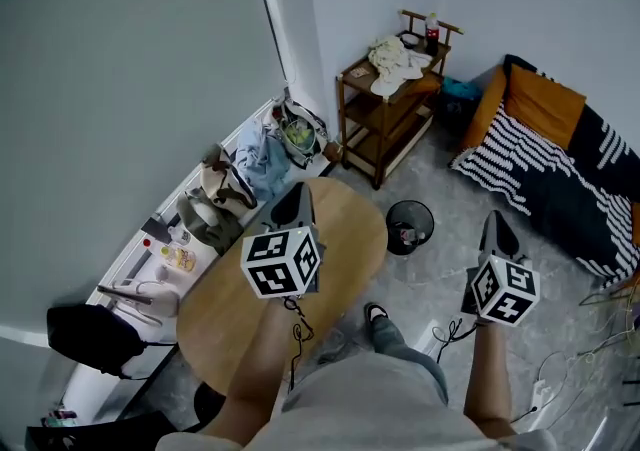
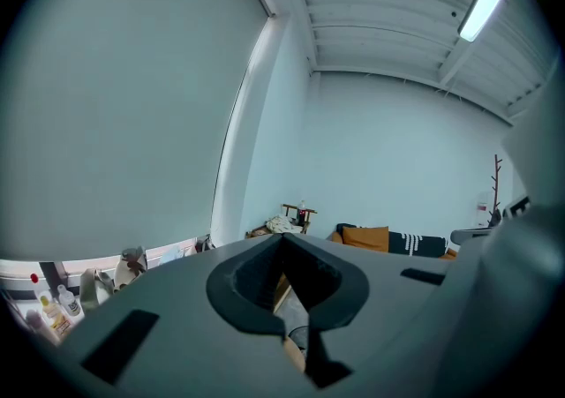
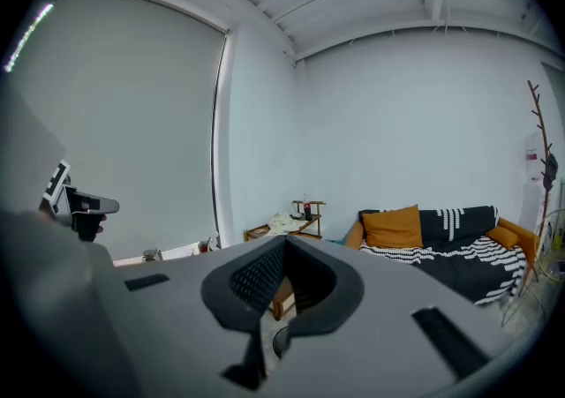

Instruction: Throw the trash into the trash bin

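A black wire trash bin point(image 1: 409, 226) stands on the grey floor just right of the round wooden table point(image 1: 235, 319), with some small scraps inside it. My left gripper point(image 1: 297, 191) hovers over the table's far half, its jaws shut and empty; the left gripper view shows the left gripper point(image 2: 283, 238) with its tips meeting. My right gripper point(image 1: 493, 218) hangs over the floor to the right of the bin, also shut with nothing in it, as seen for the right gripper point(image 3: 284, 240) in its own view. No loose trash shows on the table top.
A wooden shelf unit point(image 1: 385, 109) with a crumpled cloth stands by the far wall. A sofa point(image 1: 560, 159) with an orange cushion and a striped blanket fills the right. A cluttered window sill point(image 1: 215, 204) runs along the left, and cables point(image 1: 600, 349) lie on the floor at right.
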`<move>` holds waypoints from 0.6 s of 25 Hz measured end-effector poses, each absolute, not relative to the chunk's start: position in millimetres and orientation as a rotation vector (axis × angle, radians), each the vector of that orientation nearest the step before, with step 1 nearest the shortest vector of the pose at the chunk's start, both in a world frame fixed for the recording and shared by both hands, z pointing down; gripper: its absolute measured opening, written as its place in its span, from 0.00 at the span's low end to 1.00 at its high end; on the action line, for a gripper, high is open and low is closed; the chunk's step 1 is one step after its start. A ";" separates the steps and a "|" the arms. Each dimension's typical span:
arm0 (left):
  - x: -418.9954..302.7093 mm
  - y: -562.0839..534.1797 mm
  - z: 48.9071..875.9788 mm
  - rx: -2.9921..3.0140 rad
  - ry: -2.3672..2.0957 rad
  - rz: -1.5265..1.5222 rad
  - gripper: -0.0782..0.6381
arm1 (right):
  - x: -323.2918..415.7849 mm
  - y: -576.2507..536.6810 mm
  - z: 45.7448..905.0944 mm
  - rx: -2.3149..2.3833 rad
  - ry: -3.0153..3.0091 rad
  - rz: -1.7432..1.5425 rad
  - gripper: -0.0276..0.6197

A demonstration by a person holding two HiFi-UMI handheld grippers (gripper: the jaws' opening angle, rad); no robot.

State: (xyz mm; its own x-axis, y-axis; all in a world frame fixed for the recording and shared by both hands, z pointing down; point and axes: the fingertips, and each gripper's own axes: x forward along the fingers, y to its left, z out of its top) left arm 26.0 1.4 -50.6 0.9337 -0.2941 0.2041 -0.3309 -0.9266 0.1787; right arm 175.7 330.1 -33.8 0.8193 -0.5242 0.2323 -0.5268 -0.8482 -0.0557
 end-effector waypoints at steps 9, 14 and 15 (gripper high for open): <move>29.3 3.8 -49.1 2.865 -0.473 0.256 0.12 | 179.3 325.6 -37.0 2.979 -0.881 0.380 0.05; 33.3 4.2 -47.2 2.853 -0.469 0.243 0.12 | 181.4 321.0 -38.2 2.970 -0.889 0.374 0.05; 34.2 5.1 -47.0 2.851 -0.471 0.241 0.12 | 182.3 321.6 -38.3 2.970 -0.888 0.373 0.05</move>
